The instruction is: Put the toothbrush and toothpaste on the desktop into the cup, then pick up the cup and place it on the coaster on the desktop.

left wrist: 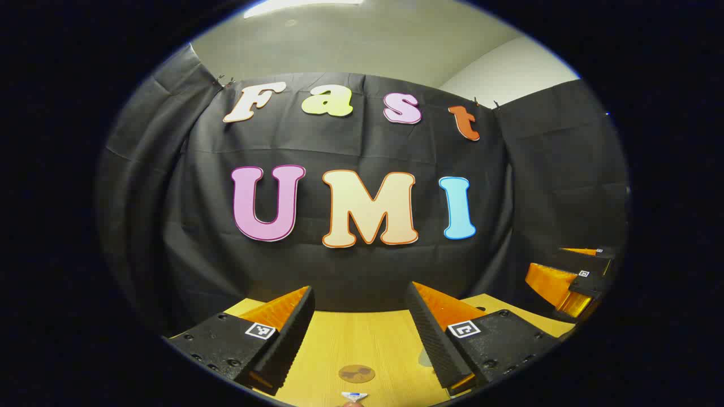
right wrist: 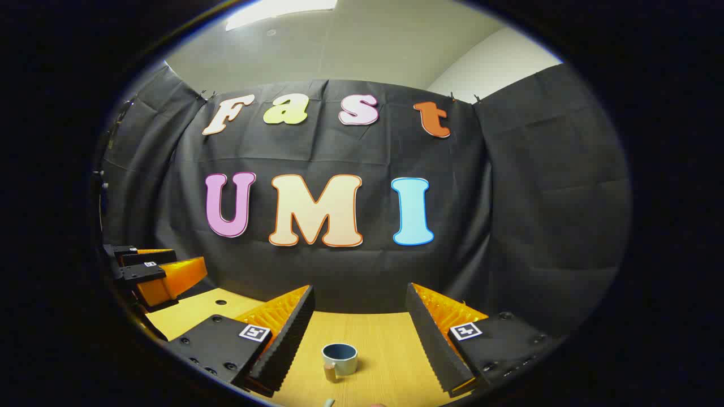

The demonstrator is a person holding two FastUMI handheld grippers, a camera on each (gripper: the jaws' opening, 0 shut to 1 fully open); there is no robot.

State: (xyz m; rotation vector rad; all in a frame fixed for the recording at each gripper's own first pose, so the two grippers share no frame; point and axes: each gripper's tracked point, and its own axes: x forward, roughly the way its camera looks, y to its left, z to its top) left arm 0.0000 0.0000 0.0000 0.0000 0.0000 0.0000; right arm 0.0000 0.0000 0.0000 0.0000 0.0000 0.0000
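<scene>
Tongs first, from the left gripper view: our left tongs (left wrist: 360, 333) stand spread wide with nothing between the jaws, raised above the wooden tabletop (left wrist: 362, 345). Between the fingers, near the bottom edge, we see the round brown coaster (left wrist: 356, 373) lying flat on the wood. Just below it, at the very rim, a small white and blue end of something (left wrist: 354, 396) pokes in; we cannot tell whether it is the toothpaste or the toothbrush. At the far right we see the right tongs (left wrist: 571, 280), well apart from ours.

From the right gripper view, our right tongs (right wrist: 358, 333) are likewise released, jaws wide and gripping nothing. Between the fingers the cup (right wrist: 339, 359) stands upright on the tabletop (right wrist: 390, 350), its handle turned toward us, the inside dark. At the bottom rim a pale tip (right wrist: 328, 402) shows, too small to name. The left tongs (right wrist: 161, 274) sit at the far left.
</scene>
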